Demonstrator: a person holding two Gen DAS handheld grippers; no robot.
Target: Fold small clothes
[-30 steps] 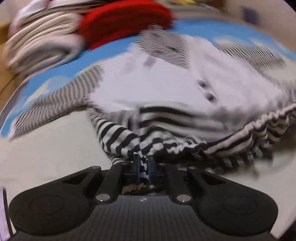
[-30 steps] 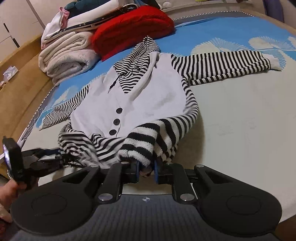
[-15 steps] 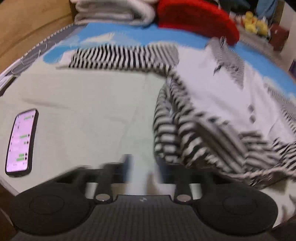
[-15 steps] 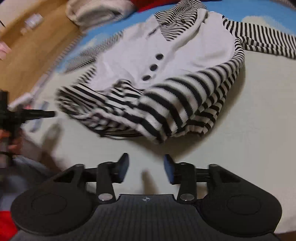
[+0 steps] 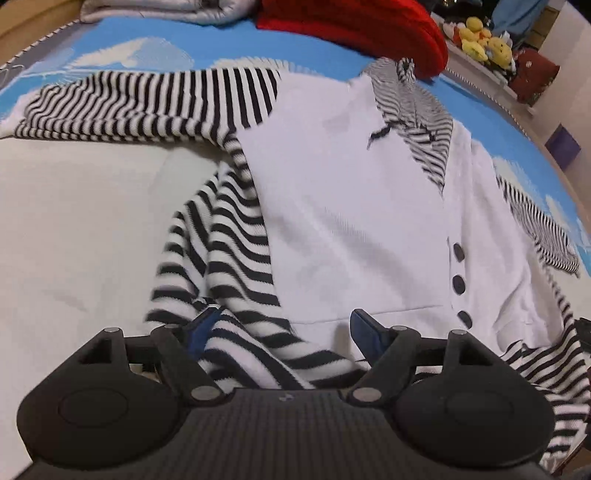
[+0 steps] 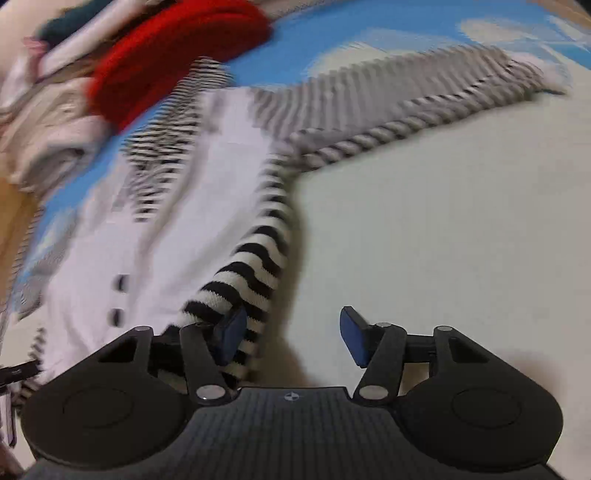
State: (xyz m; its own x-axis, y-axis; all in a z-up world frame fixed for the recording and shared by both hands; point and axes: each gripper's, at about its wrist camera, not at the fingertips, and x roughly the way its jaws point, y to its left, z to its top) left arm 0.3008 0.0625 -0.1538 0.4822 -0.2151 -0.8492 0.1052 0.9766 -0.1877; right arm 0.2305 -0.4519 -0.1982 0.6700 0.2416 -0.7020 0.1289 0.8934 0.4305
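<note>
A: Where are we on the sweater (image 5: 351, 221)?

B: Early. We have it lying front-up on the bedspread (image 5: 92, 221), white panel and buttons (image 5: 458, 284) showing. The striped bottom hem (image 5: 258, 332) is bunched, not a clean fold.

A: Sleeves?

B: Both out to the sides. One sleeve (image 5: 147, 103) runs far ahead and to the left of our left gripper (image 5: 284, 328); the other sleeve (image 6: 406, 103) stretches ahead and to the right of our right gripper (image 6: 291, 332), blurry there.

A: Grip state?

B: Neither holds anything. Left jaws have just been opening and stand apart, with the hem lying between them and no pad pressing. Right jaws have opened too; striped edge (image 6: 243, 280) sits by the left finger (image 6: 231, 330), bare bedspread between the tips.

A: What's left?

B: Nearly all of it, we'd say: sleeves in, body folded over, hem tidied. The red knit (image 5: 351, 26) and the folded pile behind it are further back, beyond the collar (image 5: 417, 110).
</note>
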